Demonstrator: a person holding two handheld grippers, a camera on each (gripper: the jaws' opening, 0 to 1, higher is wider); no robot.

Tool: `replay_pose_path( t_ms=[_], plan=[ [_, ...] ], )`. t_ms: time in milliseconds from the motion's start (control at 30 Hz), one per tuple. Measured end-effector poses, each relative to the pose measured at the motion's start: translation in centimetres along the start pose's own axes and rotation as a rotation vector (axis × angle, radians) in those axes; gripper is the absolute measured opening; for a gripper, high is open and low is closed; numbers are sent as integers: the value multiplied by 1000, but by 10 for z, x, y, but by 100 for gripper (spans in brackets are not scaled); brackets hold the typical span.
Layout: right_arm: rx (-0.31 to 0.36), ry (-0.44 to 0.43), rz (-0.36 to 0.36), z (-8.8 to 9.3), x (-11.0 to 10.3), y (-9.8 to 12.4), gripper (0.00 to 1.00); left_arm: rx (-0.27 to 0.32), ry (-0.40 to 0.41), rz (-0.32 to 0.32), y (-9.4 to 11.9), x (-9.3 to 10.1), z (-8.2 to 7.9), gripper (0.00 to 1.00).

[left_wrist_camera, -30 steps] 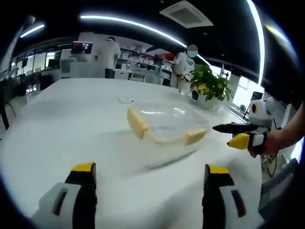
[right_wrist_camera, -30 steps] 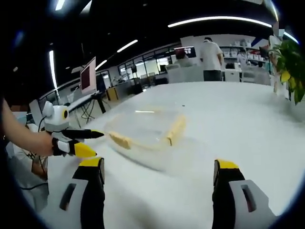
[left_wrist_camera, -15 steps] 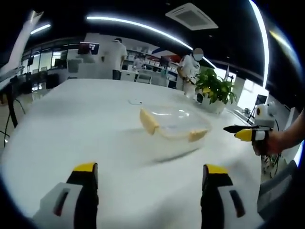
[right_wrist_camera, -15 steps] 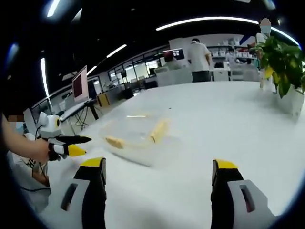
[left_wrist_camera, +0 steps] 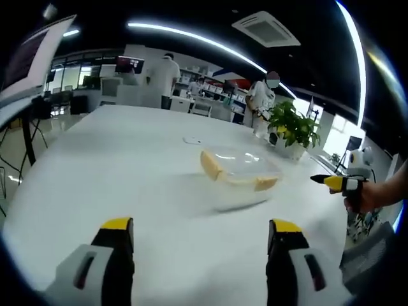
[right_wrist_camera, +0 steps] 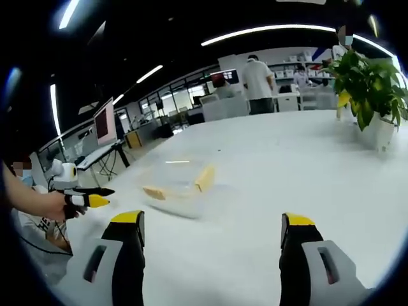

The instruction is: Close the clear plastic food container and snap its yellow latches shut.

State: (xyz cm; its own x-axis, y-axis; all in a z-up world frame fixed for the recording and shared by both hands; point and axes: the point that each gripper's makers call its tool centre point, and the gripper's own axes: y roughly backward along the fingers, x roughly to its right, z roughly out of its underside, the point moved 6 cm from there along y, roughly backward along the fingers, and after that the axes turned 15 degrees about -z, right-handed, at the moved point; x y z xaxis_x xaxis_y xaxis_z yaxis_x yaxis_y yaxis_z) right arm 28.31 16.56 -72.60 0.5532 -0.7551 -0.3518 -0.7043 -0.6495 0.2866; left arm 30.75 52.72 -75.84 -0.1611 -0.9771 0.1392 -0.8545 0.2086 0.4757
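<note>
The clear plastic food container sits on the white table, with one yellow latch at its left end and another yellow latch at its near right. In the right gripper view the container lies left of centre, blurred. Whether the latches are pressed down I cannot tell. My left gripper is open and empty, well short of the container. My right gripper is also open and empty, some way back from it. Each shows in the other's view, held in a hand: right gripper, left gripper.
The wide white table stretches around the container. A potted plant stands at the table's far side, also plant. A small flat item lies behind the container. People stand at desks far back. A monitor is off the table's edge.
Both cameras have drawn back from the container, which now looks smaller and farther. Each gripper in the other's view has moved away from it. Both pairs of jaws stay apart.
</note>
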Motion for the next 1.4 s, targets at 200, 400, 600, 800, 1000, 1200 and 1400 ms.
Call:
replay_pose_path(
  t_ms=[200,400,600,800,1000,1200,1400],
  plan=[
    [5,-2,13,-1,-2,14,85,5,19,-12,12,-8,0,82],
    [8,-6,16,-1,-5,27,83,1,31,-13,24,-8,2,82],
    [28,-25,17,-1,-9,37,83,11,39,-14,33,-8,1,81],
    [39,-27,16,-1,-16,50,82,24,49,-14,45,-10,0,81],
    [41,-40,17,3,-23,63,81,27,54,-13,60,-10,2,80],
    [33,-40,9,5,-30,73,80,35,71,-16,69,-9,1,79],
    [40,-45,-1,7,-38,74,80,48,72,-19,77,-9,-1,78]
  ],
)
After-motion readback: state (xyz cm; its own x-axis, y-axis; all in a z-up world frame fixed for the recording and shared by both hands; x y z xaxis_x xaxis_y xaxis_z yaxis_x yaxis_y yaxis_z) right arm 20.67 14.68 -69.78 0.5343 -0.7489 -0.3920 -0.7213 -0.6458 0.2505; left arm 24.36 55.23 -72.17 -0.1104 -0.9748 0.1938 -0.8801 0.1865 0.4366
